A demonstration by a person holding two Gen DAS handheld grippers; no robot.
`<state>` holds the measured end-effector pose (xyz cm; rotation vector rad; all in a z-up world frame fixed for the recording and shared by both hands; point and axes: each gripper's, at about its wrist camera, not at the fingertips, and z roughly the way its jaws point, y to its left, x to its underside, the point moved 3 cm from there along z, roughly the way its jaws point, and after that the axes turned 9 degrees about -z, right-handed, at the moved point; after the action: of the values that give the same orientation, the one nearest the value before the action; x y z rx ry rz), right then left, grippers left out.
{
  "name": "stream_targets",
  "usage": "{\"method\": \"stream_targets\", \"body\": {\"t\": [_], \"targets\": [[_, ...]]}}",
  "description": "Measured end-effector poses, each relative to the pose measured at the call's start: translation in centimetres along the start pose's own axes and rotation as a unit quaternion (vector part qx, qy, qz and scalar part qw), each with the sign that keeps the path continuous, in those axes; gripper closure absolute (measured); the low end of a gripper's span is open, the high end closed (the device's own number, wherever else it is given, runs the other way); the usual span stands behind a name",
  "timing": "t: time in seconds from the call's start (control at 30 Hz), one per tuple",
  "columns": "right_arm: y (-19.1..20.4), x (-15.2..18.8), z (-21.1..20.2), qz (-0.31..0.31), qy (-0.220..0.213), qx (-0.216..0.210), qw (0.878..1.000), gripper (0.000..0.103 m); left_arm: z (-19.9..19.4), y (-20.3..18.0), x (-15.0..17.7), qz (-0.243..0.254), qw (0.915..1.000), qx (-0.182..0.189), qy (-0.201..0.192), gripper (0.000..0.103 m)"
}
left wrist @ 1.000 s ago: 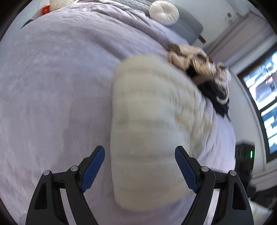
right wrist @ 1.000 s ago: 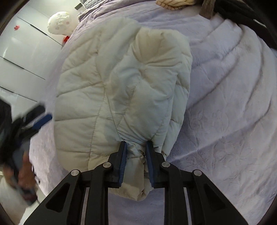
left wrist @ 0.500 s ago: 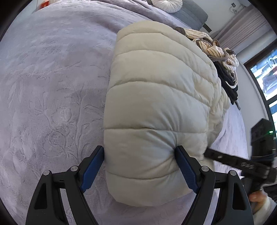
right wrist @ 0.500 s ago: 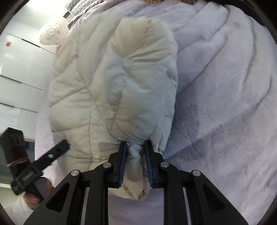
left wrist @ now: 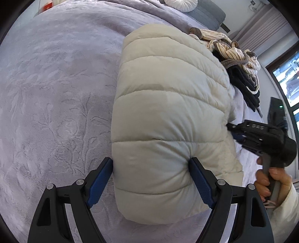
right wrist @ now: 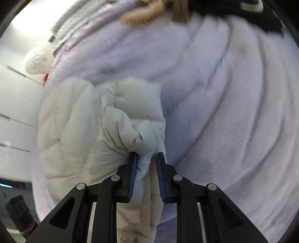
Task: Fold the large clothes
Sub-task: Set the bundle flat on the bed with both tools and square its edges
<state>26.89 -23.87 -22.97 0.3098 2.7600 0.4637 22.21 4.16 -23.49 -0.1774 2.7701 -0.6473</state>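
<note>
Left wrist view
- Puffer jacket (left wrist: 168, 115): cream, quilted, folded into a thick bundle on the bed; runs from centre up to 1 o'clock.
- Left gripper (left wrist: 151, 179): jaws wide apart, blue pads touching both sides of the bundle's near end — fabric puckers at the rt pad, so clamped on the jacket.
- Bedspread (left wrist: 56, 93): lilac, embossed leaf pattern, fills 9 to 12 o'clock.
- Clothes pile (left wrist: 235, 58): striped cream + dark items, 2 o'clock, just beyond the jacket.
- Right gripper (left wrist: 233, 129): black, 3 o'clock, tips against the jacket's rt edge; person's hand (left wrist: 269, 179) on its handle at 4 o'clock.
- Round cushion (left wrist: 180, 3): white, 12 o'clock.
- Screen (left wrist: 287, 74): lit, 3 o'clock edge.

Right wrist view (blurred)
- Right gripper (right wrist: 146, 173): jaws narrow, pinching a bunched fold of the jacket (right wrist: 74, 134) — fabric gathered btwn the pads.
- Jacket: bulk spreads to 9 o'clock, part hangs down toward 6.
- Bedspread (right wrist: 224, 112): creased, fills 12 to 4 o'clock.
- Clothes pile (right wrist: 205, 9): 12–1 o'clock, smeared.
- Left gripper: can't tell in this view.
</note>
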Motion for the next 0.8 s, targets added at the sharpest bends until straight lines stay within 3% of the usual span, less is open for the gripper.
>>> {"method": "stream_targets", "body": {"t": [0.2, 0.8], "targets": [[-1.0, 0.3, -1.3, 0.008, -0.003, -0.014, 1.0, 0.081, -0.5, -0.2, -0.4, -0.002, 1.0, -0.008, 0.001, 0.019], [1.6, 2.3, -6.0, -0.004, -0.024, -0.056, 0.998, 0.081, -3.0, -0.6, -1.0, 0.003, 0.9999, 0.004, -0.016, 0.019]]}}
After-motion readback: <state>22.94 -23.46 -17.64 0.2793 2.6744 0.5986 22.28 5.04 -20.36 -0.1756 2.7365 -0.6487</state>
